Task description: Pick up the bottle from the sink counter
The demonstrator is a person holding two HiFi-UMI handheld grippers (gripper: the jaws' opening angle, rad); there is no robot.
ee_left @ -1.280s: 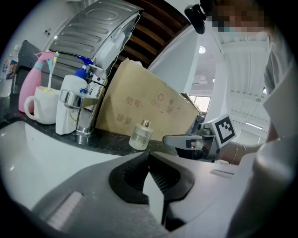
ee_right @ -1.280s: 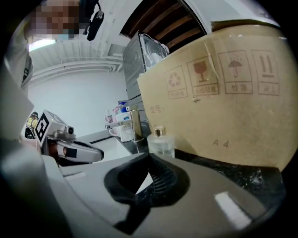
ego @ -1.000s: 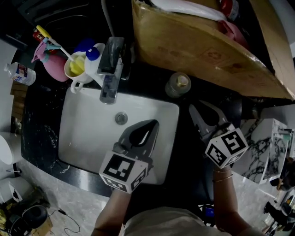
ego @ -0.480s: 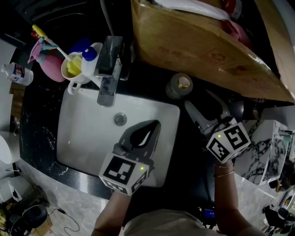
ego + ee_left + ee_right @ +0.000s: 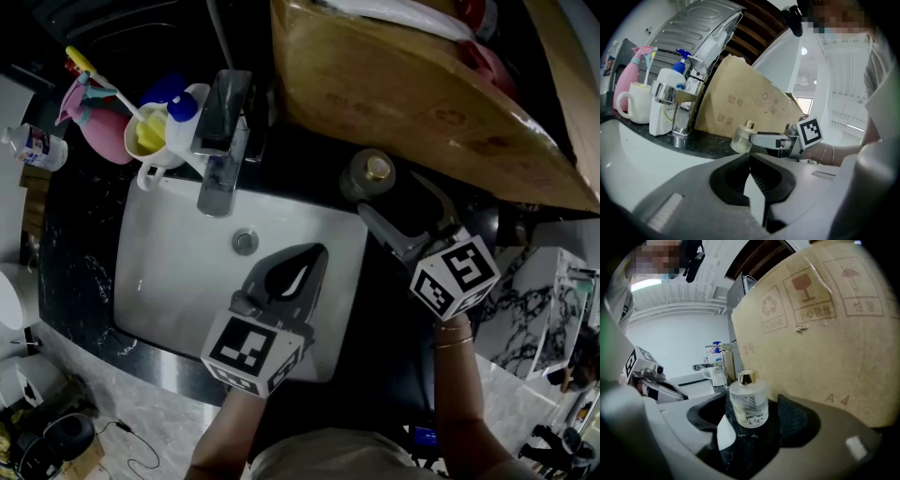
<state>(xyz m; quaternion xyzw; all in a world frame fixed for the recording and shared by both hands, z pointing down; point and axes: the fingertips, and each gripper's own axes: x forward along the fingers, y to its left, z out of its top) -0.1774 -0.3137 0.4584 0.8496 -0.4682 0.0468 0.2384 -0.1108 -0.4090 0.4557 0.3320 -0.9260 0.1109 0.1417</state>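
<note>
Frosted glass bottle (image 5: 748,401) stands upright on the black counter (image 5: 309,155) beside the sink (image 5: 159,253), untouched between the right gripper's (image 5: 386,194) jaws, which have just been opening wide. Closing and lifting look still to do. Left gripper (image 5: 309,255) hangs over the sink, jaws together and empty.

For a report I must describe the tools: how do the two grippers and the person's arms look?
Both the left gripper and the right gripper have grey, curved plastic jaws with black ribbed pads. Each carries a white cube with black square markers. The right wrist wears thin bracelets. No sleeves cover the forearms.
</note>
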